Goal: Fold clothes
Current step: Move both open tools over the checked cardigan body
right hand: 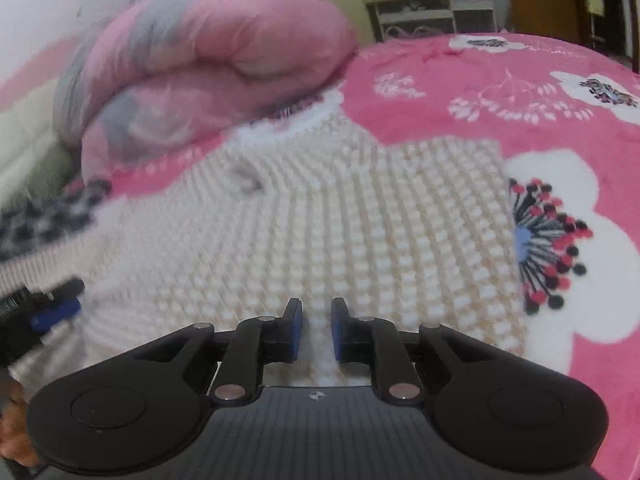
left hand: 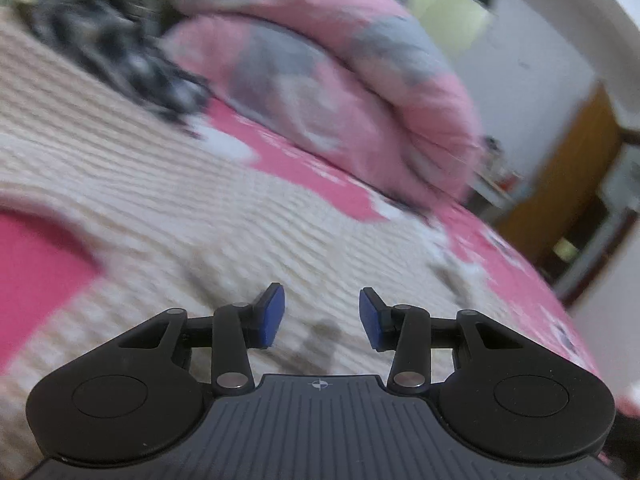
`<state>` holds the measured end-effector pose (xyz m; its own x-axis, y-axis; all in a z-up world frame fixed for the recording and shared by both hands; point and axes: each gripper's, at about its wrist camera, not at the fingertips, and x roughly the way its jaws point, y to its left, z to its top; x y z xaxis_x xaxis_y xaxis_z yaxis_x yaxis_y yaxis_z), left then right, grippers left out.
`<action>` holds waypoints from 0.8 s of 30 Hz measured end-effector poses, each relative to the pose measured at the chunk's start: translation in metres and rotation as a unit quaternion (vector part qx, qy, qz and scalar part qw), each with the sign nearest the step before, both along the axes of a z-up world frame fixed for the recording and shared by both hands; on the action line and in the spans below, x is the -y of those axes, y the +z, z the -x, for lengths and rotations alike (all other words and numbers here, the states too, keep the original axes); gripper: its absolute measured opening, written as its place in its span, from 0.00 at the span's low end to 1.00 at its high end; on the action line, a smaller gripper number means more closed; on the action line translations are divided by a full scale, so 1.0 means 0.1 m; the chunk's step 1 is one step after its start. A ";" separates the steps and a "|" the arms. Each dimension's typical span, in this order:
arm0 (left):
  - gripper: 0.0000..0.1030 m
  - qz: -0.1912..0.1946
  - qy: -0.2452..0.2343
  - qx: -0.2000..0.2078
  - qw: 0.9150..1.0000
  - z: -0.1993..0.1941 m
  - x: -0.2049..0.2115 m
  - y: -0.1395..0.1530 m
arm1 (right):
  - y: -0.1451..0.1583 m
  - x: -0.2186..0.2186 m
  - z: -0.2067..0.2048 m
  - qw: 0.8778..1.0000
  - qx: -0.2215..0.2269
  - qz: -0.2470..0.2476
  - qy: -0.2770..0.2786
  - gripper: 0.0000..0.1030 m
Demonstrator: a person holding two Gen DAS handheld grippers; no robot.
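A cream chunky-knit sweater [left hand: 168, 216] [right hand: 320, 220] lies spread flat on the pink flowered bed cover [left hand: 304, 160] [right hand: 460, 80]. My left gripper [left hand: 322, 316] hovers low over the knit, open, its blue pads well apart with nothing between them. My right gripper [right hand: 316, 330] is also low over the sweater. Its pads stand a narrow gap apart, and cream knit shows in that gap without the pads visibly pressing on it. At the left edge of the right wrist view, one blue pad [right hand: 54, 314] of the left gripper shows above the sweater's edge.
A rolled pink and grey quilt [left hand: 340, 80] [right hand: 208, 60] lies behind the sweater. A black-and-white patterned garment [left hand: 120, 52] [right hand: 44, 216] sits beside it. Beyond the bed stand a white shelf with clutter [right hand: 432, 4] and a wooden door [left hand: 560, 168].
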<state>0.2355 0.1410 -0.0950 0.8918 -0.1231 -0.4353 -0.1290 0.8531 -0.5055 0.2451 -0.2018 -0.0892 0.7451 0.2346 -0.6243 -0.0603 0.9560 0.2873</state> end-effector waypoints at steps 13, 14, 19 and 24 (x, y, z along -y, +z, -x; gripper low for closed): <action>0.47 -0.096 -0.067 0.008 0.993 -0.24 0.38 0.32 | -0.22 -0.16 0.08 0.998 0.043 0.052 0.006 0.16; 0.47 -0.115 -0.061 -0.005 0.992 -0.37 0.42 0.29 | -0.22 -0.14 0.08 0.998 0.043 0.048 0.005 0.16; 0.48 -0.159 -0.012 -0.056 0.986 -0.81 0.38 0.00 | -0.24 -0.09 0.07 0.999 0.043 0.030 0.005 0.16; 0.48 -0.139 -0.013 -0.037 0.990 -0.72 0.29 0.00 | -0.25 -0.05 0.06 0.999 0.042 0.017 0.004 0.16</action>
